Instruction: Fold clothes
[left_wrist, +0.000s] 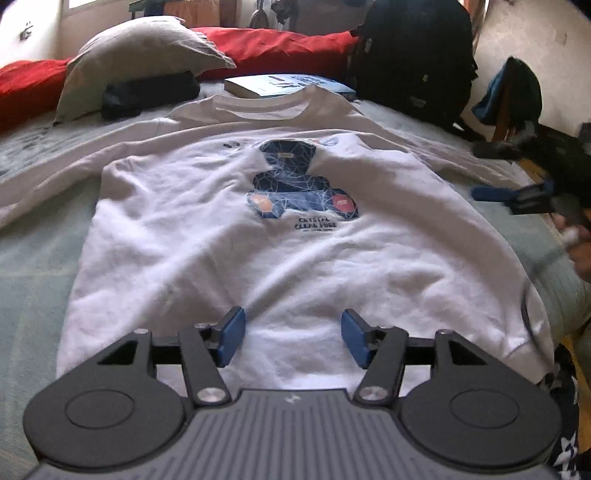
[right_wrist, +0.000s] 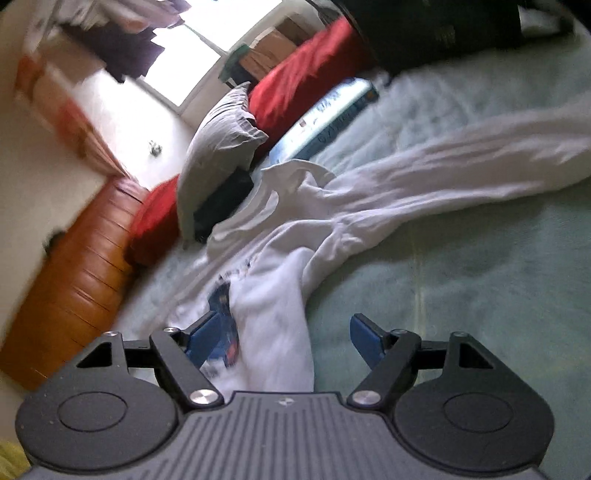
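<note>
A white sweatshirt (left_wrist: 288, 236) with a blue printed figure on its chest lies face up on the pale green bed cover (left_wrist: 33, 266), collar at the far end. My left gripper (left_wrist: 293, 338) hovers over the hem, open, with only cloth beneath its blue pads. In the right wrist view the sweatshirt (right_wrist: 273, 295) appears tilted, one long sleeve (right_wrist: 461, 162) stretched across the cover. My right gripper (right_wrist: 290, 343) stands open above the side edge of the body. That same right gripper (left_wrist: 517, 197) shows blurred at the right of the left wrist view, held by a hand.
A grey pillow (left_wrist: 140, 59), red cushions (left_wrist: 280, 48), a blue-and-white book (left_wrist: 291, 85) and a dark folded item (left_wrist: 151, 94) lie beyond the collar. A black backpack (left_wrist: 413, 51) stands at the far right. An orange-brown headboard (right_wrist: 74, 280) borders the bed.
</note>
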